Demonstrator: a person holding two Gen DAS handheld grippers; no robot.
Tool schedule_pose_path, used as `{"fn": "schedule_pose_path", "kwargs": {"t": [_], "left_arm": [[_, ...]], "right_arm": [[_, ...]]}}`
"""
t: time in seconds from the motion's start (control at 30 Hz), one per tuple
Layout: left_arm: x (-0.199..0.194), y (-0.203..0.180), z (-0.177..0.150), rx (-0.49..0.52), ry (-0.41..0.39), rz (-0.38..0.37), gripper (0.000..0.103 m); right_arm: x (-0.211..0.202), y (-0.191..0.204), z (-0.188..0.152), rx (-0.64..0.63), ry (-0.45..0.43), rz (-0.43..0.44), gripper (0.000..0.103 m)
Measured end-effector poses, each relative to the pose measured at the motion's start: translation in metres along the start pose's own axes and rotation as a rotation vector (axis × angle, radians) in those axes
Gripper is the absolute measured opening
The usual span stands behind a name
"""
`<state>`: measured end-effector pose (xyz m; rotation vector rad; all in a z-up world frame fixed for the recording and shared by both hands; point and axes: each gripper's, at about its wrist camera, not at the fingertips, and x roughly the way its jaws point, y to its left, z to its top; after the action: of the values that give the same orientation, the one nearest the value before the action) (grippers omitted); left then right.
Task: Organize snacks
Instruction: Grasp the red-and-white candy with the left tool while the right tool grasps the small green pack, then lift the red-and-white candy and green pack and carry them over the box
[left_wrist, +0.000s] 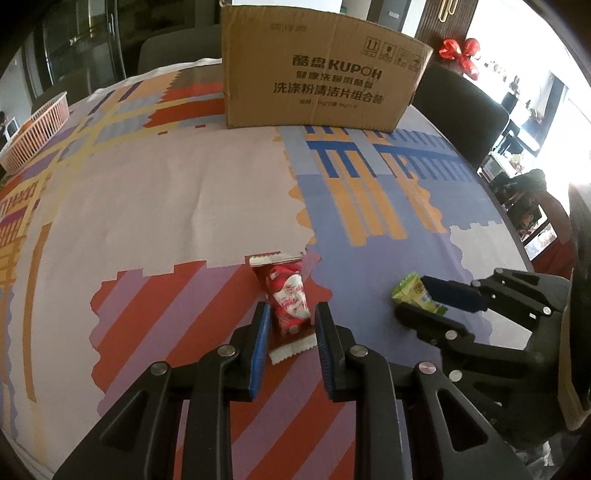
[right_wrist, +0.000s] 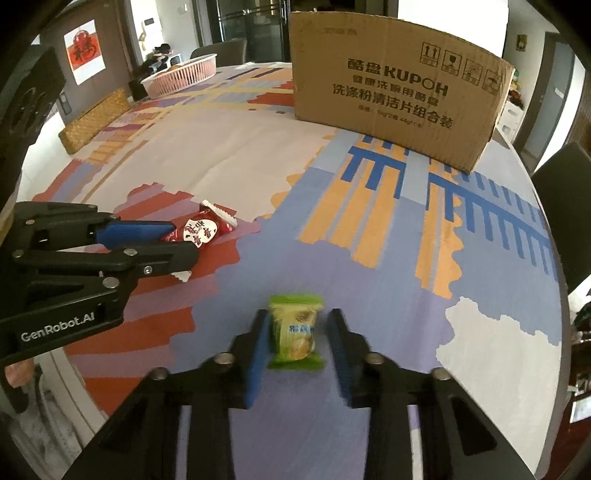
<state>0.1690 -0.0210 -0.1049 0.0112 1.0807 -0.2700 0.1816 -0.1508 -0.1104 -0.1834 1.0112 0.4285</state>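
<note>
A worktop (left_wrist: 147, 206) under a patchwork cloth of red, purple, blue and orange carries a pink slatted basket (left_wrist: 37, 129) far left of the grippers and a brown cardboard box (left_wrist: 321, 85) ahead of them. The left gripper (left_wrist: 290, 328) pinches a red-and-white snack packet (left_wrist: 288, 295) between its blue pads (left_wrist: 260, 339). Just right of it, the right gripper (right_wrist: 297, 321) seems closed on a green snack packet (right_wrist: 295, 336); blur hides the contact.
</note>
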Motion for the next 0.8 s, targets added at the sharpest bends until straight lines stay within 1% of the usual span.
{"fn": "schedule_pose_path", "kwargs": {"t": [0.1, 0.27, 0.3, 0.43, 0.67, 0.8], "left_arm": [[0.004, 0.001, 0.003, -0.01, 0.002, -0.002, 0.025], [0.014, 0.004, 0.007, -0.031, 0.022, -0.001, 0.025], [0.015, 0.005, 0.008, -0.037, 0.024, -0.002, 0.023], [0.015, 0.006, 0.008, -0.047, 0.027, -0.017, 0.022], [-0.005, 0.002, 0.015, -0.048, -0.024, -0.032, 0.022], [-0.018, 0.0, 0.024, -0.044, -0.06, -0.034, 0.022]], "right_arm": [[0.0, -0.002, 0.001, 0.011, 0.002, -0.008, 0.022], [0.0, -0.004, 0.001, 0.042, 0.0, -0.008, 0.021], [0.0, -0.004, 0.002, 0.046, 0.0, -0.005, 0.021], [-0.001, -0.005, 0.003, 0.058, -0.004, -0.005, 0.021], [-0.012, -0.008, 0.01, 0.072, -0.04, -0.01, 0.021], [-0.024, -0.012, 0.019, 0.081, -0.079, -0.015, 0.021]]}}
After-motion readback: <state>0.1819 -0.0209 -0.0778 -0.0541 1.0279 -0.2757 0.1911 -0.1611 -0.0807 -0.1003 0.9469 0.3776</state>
